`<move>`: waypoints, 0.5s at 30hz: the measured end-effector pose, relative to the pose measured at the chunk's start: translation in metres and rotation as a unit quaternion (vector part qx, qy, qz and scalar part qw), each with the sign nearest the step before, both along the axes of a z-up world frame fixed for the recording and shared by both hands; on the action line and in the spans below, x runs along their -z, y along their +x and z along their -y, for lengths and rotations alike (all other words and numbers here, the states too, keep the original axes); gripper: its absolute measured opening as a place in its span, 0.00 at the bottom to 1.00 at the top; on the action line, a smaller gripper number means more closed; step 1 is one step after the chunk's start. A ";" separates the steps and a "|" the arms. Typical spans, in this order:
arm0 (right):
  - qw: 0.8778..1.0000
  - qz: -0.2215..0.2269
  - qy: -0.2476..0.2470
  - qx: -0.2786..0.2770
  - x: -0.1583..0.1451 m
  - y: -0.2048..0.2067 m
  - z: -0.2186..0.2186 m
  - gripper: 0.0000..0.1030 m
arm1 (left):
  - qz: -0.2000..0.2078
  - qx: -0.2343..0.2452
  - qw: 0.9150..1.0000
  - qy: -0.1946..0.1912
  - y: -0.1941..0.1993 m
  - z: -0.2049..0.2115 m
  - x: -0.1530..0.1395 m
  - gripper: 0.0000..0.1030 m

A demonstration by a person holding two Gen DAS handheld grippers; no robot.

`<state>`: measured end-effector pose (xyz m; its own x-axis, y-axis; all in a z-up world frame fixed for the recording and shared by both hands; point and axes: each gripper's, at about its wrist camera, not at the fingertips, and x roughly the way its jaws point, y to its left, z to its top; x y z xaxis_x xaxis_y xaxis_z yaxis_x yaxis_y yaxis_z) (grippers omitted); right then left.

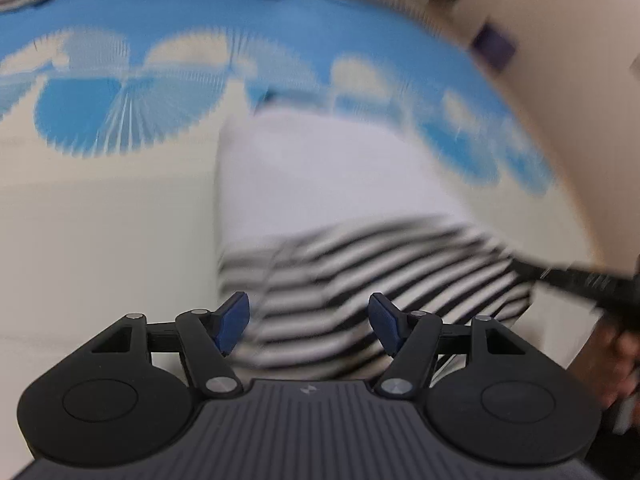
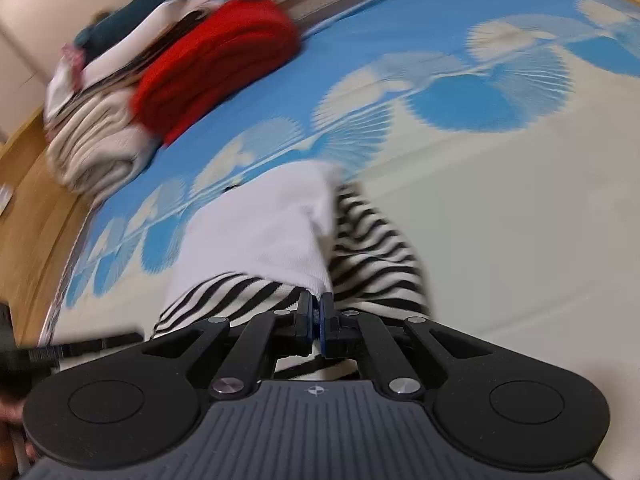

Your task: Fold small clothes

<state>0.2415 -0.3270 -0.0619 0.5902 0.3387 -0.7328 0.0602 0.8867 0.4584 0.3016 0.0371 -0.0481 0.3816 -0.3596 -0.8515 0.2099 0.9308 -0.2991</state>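
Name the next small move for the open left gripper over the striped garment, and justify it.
Probably lower the left gripper and close on the near striped edge of the garment. Its jaws stand open and empty above the stripes, while the right gripper is already shut on that garment's hem, so a second grip would let both carry the fold.

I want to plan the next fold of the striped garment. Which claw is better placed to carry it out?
Probably the right claw: it is already shut on the striped garment's edge. The left claw is open above the garment, holding nothing.
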 end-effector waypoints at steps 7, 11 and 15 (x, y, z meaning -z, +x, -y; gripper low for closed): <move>0.987 -0.111 -0.079 -0.083 0.038 -0.003 -0.031 0.03 | -0.063 -0.005 0.997 0.038 -0.003 0.001 0.027 0.74; 0.995 -0.061 -0.063 -0.045 0.018 -0.010 -0.028 0.20 | -0.056 -0.071 0.995 -0.028 0.000 -0.021 0.019 0.80; 0.996 -0.057 -0.057 -0.026 0.020 -0.011 -0.021 0.47 | -0.097 -0.108 0.988 -0.050 0.006 -0.029 0.037 0.71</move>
